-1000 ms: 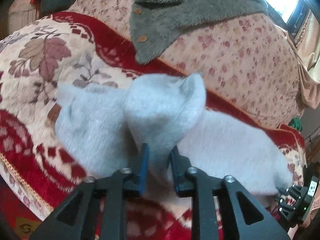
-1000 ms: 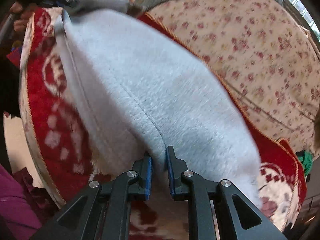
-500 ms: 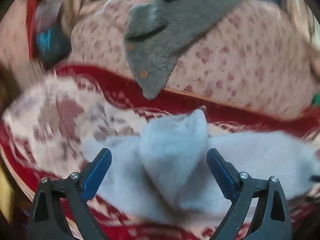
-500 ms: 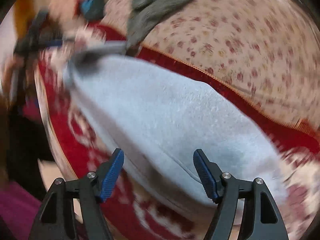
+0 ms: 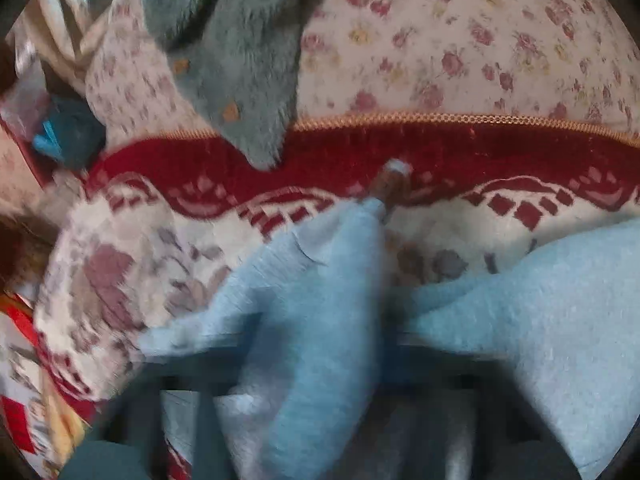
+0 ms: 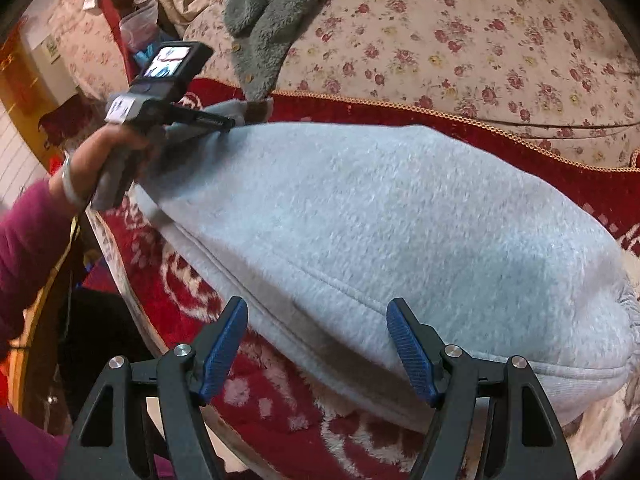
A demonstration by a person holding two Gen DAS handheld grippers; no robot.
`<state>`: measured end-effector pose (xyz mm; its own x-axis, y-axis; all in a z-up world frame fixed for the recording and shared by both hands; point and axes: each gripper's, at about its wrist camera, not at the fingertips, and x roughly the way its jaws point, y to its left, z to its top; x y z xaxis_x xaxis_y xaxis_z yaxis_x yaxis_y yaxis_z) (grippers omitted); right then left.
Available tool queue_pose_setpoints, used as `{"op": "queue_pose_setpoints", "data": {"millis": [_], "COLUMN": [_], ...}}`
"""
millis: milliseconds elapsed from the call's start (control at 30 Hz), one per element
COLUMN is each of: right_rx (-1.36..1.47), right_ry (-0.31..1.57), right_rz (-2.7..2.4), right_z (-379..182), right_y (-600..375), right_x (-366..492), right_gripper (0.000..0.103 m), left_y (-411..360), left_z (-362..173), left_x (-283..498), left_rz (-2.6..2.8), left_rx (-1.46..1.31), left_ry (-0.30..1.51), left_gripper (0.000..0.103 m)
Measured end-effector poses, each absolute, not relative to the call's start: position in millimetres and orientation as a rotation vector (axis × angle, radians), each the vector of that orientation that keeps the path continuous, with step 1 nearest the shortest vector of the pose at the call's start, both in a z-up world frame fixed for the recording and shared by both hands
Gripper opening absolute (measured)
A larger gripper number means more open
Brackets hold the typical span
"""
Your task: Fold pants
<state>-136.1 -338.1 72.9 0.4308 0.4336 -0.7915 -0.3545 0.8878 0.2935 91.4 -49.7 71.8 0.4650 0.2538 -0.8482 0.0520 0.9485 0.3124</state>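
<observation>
Pants (image 6: 360, 216): pale grey-blue fleece, lying lengthwise across a red-and-cream patterned blanket (image 6: 500, 160) spread over the seat of a sofa. In the right wrist view they look doubled along their length, a seam running near the front edge, and the near end bunched where an elastic gather shows at far right. Judged as mid-fold: laid flat so the next fold can be taken end to end.

Far end of the pants is lifted off the blanket into a peak (image 5: 352, 240), which fits a corner being picked up to carry over.

Left tongs (image 6: 224, 124): seen from the right wrist view, tips buried in the far end of the pants, jaws drawn together on the fabric there. They have just been closing, with cloth between them. The left wrist view is too blurred to show the jaws itself; cloth fills its lower half. A hand (image 6: 104, 152) with a magenta sleeve holds that tool.

Right tongs (image 6: 316, 344): jaws standing well apart, blue pads either side of the near seam edge, hovering over it. Nothing gripped; I cannot tell if a pad brushes the fleece.

Beyond: floral sofa back (image 6: 480, 40), with a grey fuzzy buttoned garment (image 6: 272, 12) draped over it, clear of the work.
</observation>
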Motion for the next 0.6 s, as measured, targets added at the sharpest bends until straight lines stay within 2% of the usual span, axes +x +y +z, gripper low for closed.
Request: {"op": "queue_pose_setpoints", "data": {"millis": [133, 267, 400, 600], "right_rx": [0.191, 0.155, -0.081, -0.666], "right_ry": [1.017, 0.971, 0.879, 0.681], "right_rz": [0.527, 0.417, 0.281, 0.162], "right_z": [67, 71, 73, 50], "right_y": [-357, -383, -387, -346], "right_x": [-150, -173, -189, -183], "right_gripper": [0.077, 0.077, 0.082, 0.083], "left_y": [-19, 29, 65, 96], "left_z": [93, 119, 135, 150], "left_x": [76, 56, 44, 26], "left_rz": [0.096, 0.058, 0.057, 0.072], "left_rx": [0.118, -0.168, -0.334, -0.452], "left_ry": [1.046, 1.015, 0.975, 0.935], "left_gripper": [0.011, 0.011, 0.011, 0.011]}}
